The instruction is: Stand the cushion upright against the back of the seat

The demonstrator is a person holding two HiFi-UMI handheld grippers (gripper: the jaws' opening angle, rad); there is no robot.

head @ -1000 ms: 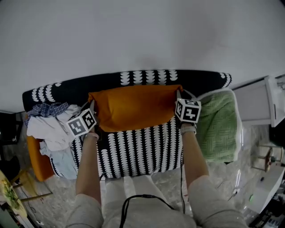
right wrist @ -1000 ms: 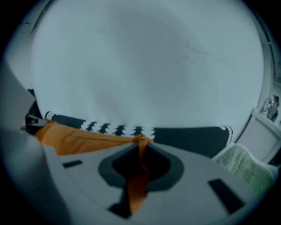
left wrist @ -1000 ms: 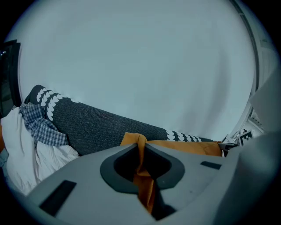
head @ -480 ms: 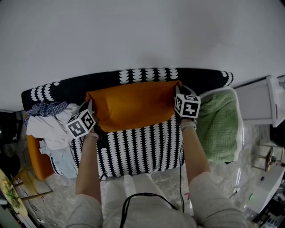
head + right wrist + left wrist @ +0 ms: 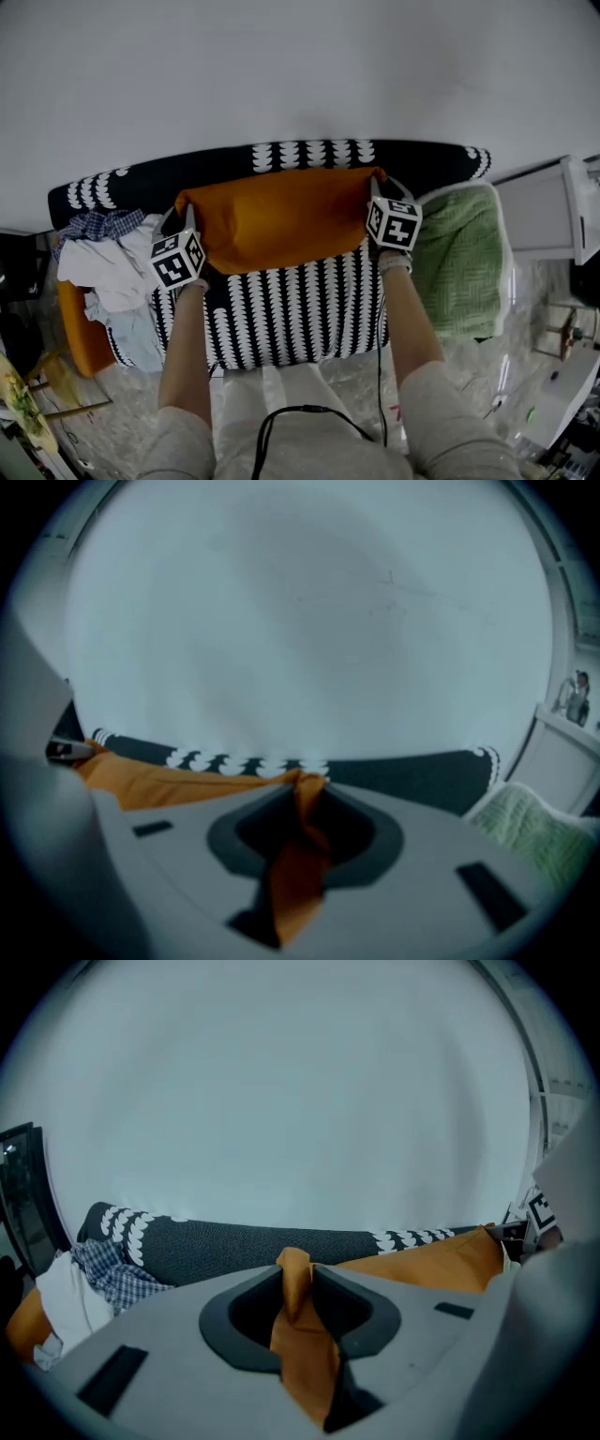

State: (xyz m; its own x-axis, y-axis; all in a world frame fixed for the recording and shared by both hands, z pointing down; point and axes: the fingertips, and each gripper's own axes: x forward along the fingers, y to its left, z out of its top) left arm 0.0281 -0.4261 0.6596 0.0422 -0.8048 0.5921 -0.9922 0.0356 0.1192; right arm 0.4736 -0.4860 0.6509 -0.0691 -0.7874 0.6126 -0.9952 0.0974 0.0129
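Observation:
An orange cushion [image 5: 281, 217] stands on its long edge on the black-and-white patterned seat [image 5: 291, 309], leaning against the sofa back [image 5: 309, 155]. My left gripper [image 5: 183, 214] pinches its upper left corner and my right gripper [image 5: 378, 185] its upper right corner. In the left gripper view a fold of orange cloth [image 5: 298, 1335] fills the narrow gap of the left gripper [image 5: 297, 1274]; the cushion [image 5: 441, 1260] stretches away to the right. The right gripper [image 5: 309, 789] likewise has orange cloth [image 5: 295, 874] between its tips. Both pairs of jaws have just been opening a little, with the cloth still between them.
A heap of white and checked clothes [image 5: 108, 262] lies on the sofa's left end. A folded green blanket [image 5: 459, 262] covers the right end. A white cabinet [image 5: 553, 216] stands to the right, and a plain white wall [image 5: 300, 66] rises behind the sofa.
The cushion's top edge has risen closer to the sofa back. My left gripper has rolled and shifted slightly right. The right gripper has hardly moved.

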